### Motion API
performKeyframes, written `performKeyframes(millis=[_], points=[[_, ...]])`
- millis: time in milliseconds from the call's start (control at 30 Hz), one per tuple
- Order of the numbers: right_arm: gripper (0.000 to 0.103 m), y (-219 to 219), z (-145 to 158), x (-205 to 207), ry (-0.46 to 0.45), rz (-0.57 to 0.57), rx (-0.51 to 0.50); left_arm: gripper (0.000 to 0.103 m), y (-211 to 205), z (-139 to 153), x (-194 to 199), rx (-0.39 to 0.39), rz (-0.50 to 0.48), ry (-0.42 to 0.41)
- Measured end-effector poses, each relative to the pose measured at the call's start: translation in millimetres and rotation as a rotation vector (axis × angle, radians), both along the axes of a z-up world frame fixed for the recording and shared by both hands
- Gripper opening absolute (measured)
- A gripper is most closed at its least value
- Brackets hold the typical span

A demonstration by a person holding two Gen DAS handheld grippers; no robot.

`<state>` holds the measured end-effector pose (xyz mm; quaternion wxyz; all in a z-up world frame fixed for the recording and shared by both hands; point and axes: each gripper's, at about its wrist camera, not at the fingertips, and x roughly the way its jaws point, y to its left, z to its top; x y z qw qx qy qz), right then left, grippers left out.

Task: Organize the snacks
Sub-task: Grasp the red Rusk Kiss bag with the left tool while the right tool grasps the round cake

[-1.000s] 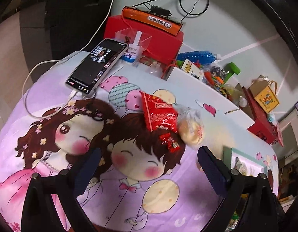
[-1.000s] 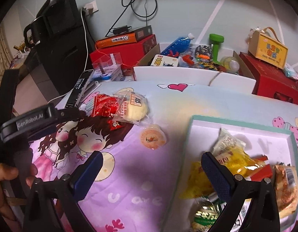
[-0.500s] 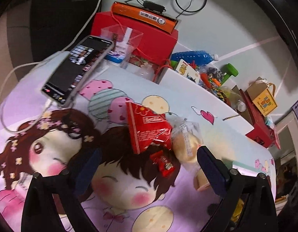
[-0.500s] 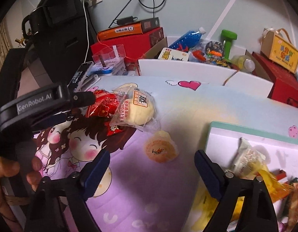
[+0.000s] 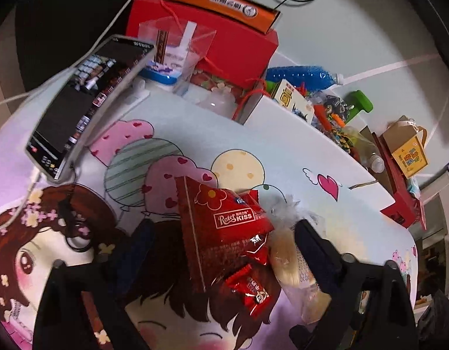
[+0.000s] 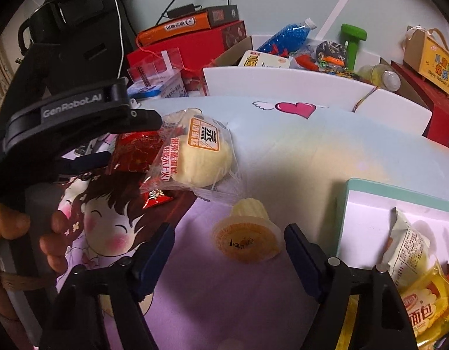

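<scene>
Two grippers gaping, gripping nothing: left straddling red packet beside bun, right flanking jelly cup near tray; closing left could snag bun wrapper and candy together.

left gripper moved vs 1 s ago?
Yes. The left gripper has advanced toward the red foil Rater Kiss snack packet, which now sits between its open jaws; the white smartphone has slid up-left in view.
</scene>
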<state>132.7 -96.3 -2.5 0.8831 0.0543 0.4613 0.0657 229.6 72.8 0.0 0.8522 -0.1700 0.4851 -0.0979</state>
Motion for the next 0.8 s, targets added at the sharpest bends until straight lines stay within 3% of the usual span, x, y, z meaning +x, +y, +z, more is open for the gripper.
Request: performKeyframes(millis=[200,267,333,467,800], points=[[0.068,-1.5,-3.3,2.1,0.010,-0.007,0.007,0.081,-3.3,-8.0,5.6,-0.018,0.003,0.020],[0.057,-2.9,-3.8,2.9,0.013,-0.013,0.010,0.056,-2.7,-8.7,5.9,-0.028,0.007,0.023],[0.049,-4.0,-4.5,3.2,0.018,-0.015,0.014,0.055,-1.4,-8.2,5.3,-0.045,0.017,0.025],[0.049,-2.5,-4.2,1.8,0.020,-0.005,0.008,0.050,-2.5,-3.6,0.4,-0.016,0.019,0.018],[0.048,-4.5,16.8,-14.9,0.005,0.009,-0.024,0.049,7.9,25.1,-32.1,-0.053,0.086,-0.023]])
